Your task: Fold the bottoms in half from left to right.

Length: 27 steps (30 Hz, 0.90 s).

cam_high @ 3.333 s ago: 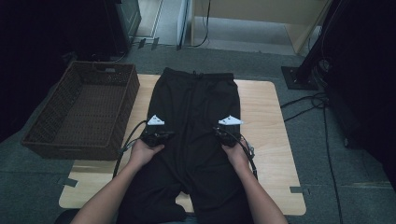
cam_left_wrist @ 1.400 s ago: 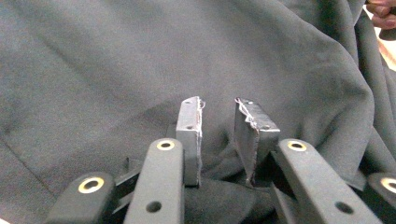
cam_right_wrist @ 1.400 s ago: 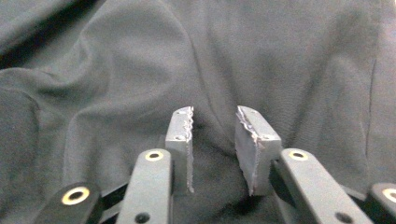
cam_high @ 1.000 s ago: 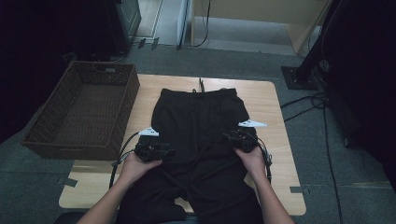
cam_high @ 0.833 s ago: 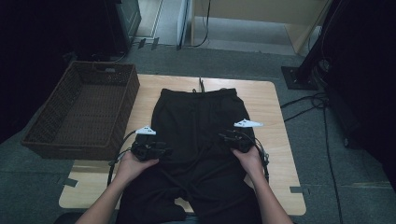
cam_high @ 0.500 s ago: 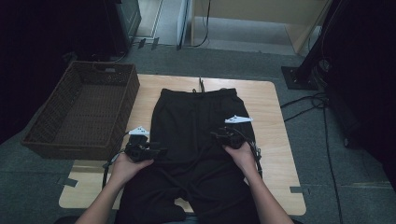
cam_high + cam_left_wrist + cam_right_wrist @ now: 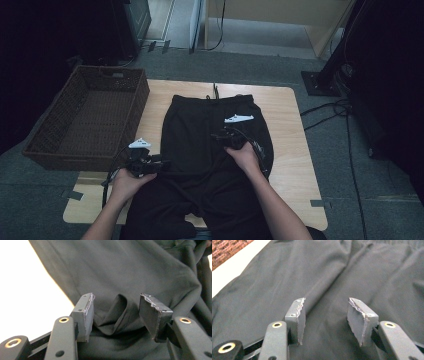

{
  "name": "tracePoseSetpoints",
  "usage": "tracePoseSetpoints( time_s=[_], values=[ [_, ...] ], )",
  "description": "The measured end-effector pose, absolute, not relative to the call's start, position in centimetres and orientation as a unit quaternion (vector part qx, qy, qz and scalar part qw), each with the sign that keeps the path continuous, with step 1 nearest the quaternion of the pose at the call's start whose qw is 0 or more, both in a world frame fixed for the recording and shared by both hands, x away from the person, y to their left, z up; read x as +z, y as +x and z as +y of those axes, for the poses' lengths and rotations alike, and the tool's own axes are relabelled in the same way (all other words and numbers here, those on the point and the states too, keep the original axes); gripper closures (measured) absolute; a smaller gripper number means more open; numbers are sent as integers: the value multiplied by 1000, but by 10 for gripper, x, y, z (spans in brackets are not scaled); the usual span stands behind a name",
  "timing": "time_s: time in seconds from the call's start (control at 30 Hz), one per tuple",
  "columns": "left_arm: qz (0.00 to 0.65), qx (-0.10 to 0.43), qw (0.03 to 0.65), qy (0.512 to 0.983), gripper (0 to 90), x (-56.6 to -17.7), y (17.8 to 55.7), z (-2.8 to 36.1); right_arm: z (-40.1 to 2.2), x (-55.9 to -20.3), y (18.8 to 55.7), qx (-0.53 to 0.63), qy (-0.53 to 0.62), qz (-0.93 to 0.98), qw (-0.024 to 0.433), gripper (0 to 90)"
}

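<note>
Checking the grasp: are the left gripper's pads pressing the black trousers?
Apart. In the left gripper view, a fold of the black trousers stands between the left gripper's open jaws, gaps both sides.

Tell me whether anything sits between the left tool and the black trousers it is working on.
Nothing visible does. The left tool sits at the left edge of the black trousers with its jaws open, having just widened; a raised fold of the cloth stands between the pads without being pinched.

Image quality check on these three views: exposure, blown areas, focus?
High view: dim, corners nearly black, black trousers lose detail. Left gripper view: table blown out white, fabric fold sharp. Right gripper view: even light, tongs crisp, basket corner soft.
</note>
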<state>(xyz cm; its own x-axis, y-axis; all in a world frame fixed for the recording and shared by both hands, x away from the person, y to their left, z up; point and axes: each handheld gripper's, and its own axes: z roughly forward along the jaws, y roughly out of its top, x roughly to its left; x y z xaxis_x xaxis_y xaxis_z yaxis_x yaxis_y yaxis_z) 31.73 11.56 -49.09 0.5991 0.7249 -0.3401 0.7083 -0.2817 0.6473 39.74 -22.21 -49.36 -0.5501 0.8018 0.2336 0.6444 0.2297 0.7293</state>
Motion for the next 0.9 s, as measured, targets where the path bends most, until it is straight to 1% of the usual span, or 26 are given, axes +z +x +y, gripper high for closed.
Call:
tracePoseSetpoints(
  time_s=[0.3, 0.43, 0.6, 0.83, 0.9],
  values=[
    [450, 13, 385, 806, 446, -494, 312, 119, -195, -492, 414, 410, 452, 787, 90, 494],
    [455, 13, 385, 803, 447, -496, 309, 120, -178, -491, 419, 414, 442, 791, 85, 492],
    [450, 6, 375, 810, 447, -504, 308, 115, -155, -492, 427, 410, 430, 800, 86, 478],
    [451, 0, 386, 805, 456, -505, 302, 115, -124, -489, 437, 416, 413, 806, 79, 459],
    [451, -9, 386, 805, 467, -505, 300, 113, -115, -490, 440, 417, 408, 808, 81, 450]
  ],
)
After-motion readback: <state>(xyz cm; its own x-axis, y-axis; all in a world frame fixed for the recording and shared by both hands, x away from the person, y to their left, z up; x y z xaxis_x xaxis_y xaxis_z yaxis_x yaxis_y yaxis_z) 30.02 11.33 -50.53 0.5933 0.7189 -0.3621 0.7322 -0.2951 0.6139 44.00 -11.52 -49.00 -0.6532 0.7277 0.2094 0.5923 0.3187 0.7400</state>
